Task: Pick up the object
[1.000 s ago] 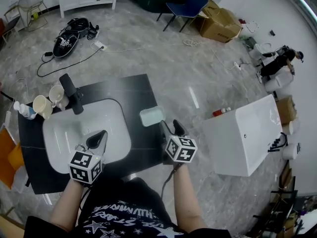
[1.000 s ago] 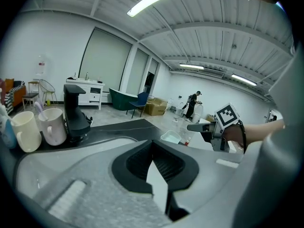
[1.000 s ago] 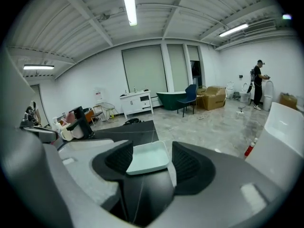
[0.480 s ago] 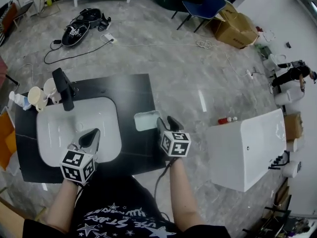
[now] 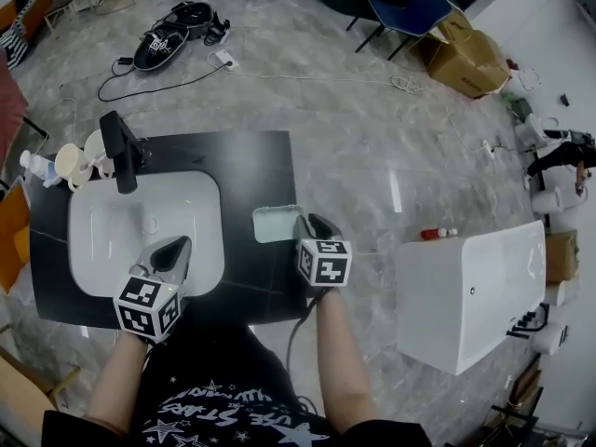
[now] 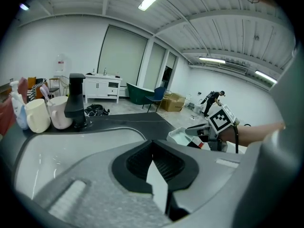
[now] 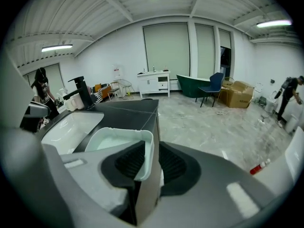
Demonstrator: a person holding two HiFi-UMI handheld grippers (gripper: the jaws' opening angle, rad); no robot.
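A pale green tray (image 5: pixel 275 223) lies at the right edge of a black countertop (image 5: pixel 256 166). My right gripper (image 5: pixel 311 223) straddles the tray's right wall. In the right gripper view the tray (image 7: pixel 116 141) has its near corner between the jaws of the right gripper (image 7: pixel 146 161). The jaws are closing; a thin gap still shows beside the right pad. My left gripper (image 5: pixel 177 247) hovers over the white sink (image 5: pixel 107 236), shut and holding nothing. In the left gripper view the left gripper (image 6: pixel 153 148) has its pads meeting at the tips.
A black faucet (image 5: pixel 118 149) and cream cups (image 5: pixel 73 162) stand behind the sink at the left. A white bathtub (image 5: pixel 475 287) sits on the floor to the right, a red bottle (image 5: pixel 433 234) beside it. Farther off are a blue chair (image 5: pixel 410 12), a cardboard box (image 5: pixel 475 59) and cables.
My right gripper has moved forward onto the tray's right wall and its jaws have narrowed. The left gripper stays over the sink. The head camera has shifted.
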